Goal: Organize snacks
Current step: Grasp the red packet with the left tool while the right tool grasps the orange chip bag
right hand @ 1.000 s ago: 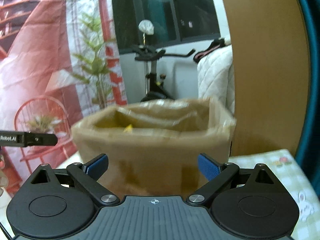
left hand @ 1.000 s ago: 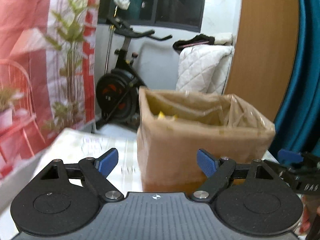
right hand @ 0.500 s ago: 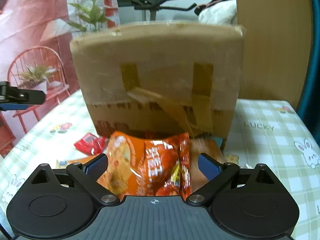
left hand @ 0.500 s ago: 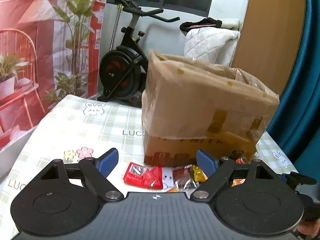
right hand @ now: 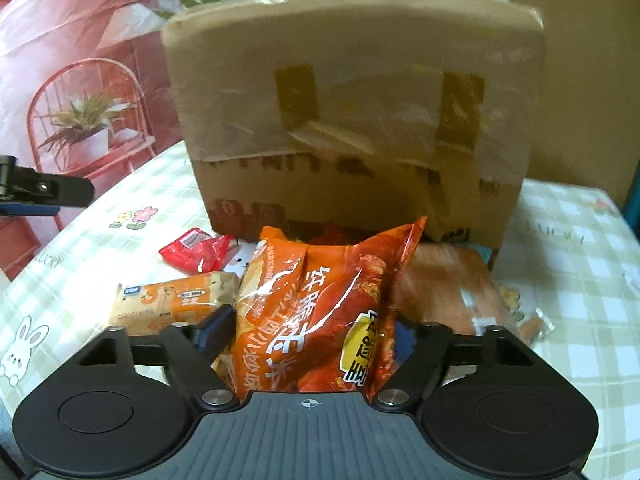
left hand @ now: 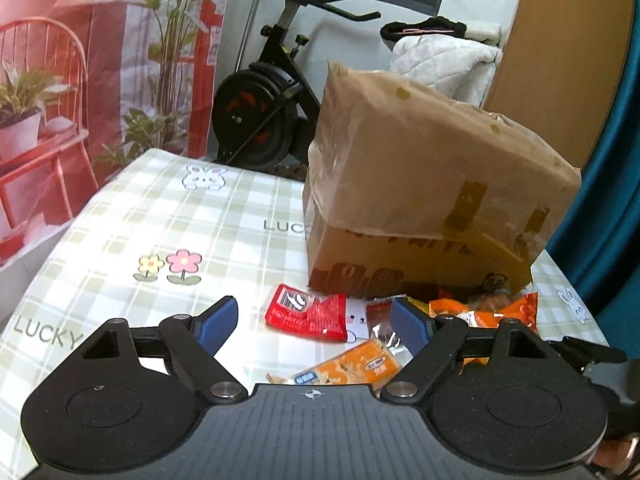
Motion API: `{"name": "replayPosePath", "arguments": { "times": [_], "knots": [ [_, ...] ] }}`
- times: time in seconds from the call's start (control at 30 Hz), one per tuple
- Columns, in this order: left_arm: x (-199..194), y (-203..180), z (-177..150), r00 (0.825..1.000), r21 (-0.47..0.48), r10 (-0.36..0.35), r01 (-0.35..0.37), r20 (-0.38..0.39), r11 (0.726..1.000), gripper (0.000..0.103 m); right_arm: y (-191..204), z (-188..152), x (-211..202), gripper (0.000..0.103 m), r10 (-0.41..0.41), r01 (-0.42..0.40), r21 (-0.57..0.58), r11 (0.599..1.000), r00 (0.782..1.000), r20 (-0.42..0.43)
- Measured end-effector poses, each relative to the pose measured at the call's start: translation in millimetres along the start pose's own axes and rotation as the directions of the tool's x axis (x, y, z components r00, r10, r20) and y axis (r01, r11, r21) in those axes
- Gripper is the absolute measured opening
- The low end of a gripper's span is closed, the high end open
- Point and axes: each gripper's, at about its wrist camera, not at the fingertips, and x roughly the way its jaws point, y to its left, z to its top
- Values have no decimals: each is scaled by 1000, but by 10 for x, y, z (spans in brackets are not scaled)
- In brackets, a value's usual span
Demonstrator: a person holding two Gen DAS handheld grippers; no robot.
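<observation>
A taped cardboard box [left hand: 420,200] stands on the checked tablecloth [left hand: 160,232], with snacks lying in front of it. My left gripper [left hand: 314,314] hovers low over a red packet [left hand: 306,312], a small dark packet [left hand: 380,320] and an orange biscuit pack [left hand: 352,368]; its jaws are closing but touch nothing. My right gripper [right hand: 312,324] is closing on a large orange snack bag [right hand: 320,300], which fills the gap between both pads and bulges over them. The same box [right hand: 352,112], red packet [right hand: 196,250] and biscuit pack [right hand: 172,300] show in the right wrist view.
A flat orange-brown packet [right hand: 448,288] lies right of the bag, against the box. A finger of the left gripper [right hand: 40,194] shows at the left edge. An exercise bike [left hand: 272,92] and a wooden panel [left hand: 560,60] stand behind the table.
Both grippers dropped from the box's rim to the snacks on the table. The right jaws narrowed onto the orange bag; the left jaws narrowed slightly.
</observation>
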Motion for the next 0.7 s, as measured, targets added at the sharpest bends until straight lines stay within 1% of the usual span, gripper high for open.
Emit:
{"name": "replayPosePath", "arguments": {
  "times": [0.07,0.17,0.37,0.47,0.6,0.7],
  "knots": [
    [19,12,-13,1000,1,-3,3,-12,1000,80,-15,42,-72,61,22,-22,8,1000,1000,13],
    [56,27,-13,1000,4,4,-4,-20,1000,77,-86,115,-194,59,23,-25,38,999,998,51],
    [231,61,48,999,26,14,-13,-38,1000,76,-300,213,-299,59,-7,-8,158,987,995,96],
    [411,43,75,998,40,-2,5,-57,999,72,-391,216,-290,59,-23,5,184,983,995,98],
    [722,-4,47,997,70,-1,6,-73,998,72,-494,177,-240,59,-21,0,220,976,996,91],
    [977,5,22,992,76,0,10,-130,997,72,-542,141,-238,59,-15,-6,231,973,996,89]
  ]
}}
